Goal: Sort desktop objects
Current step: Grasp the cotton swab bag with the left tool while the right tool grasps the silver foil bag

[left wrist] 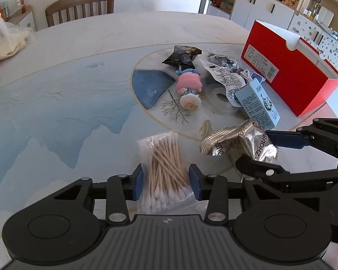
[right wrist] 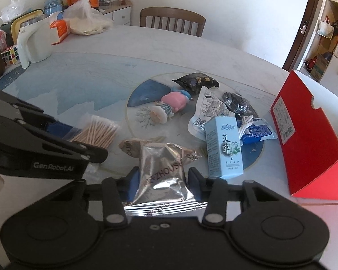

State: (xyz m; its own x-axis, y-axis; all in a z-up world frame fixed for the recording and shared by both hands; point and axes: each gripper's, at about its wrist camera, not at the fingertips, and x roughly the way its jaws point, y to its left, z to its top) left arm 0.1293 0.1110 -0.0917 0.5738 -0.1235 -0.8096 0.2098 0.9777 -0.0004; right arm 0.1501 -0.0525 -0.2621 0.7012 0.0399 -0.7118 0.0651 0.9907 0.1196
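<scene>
Left gripper: I see both pads pressed against a clear bag of cotton swabs, near the worktop edge. Right gripper: clamped on a crumpled silver foil packet. Beyond lie a pale blue carton, a pink-haired figurine on its side, and a red box at right.
</scene>
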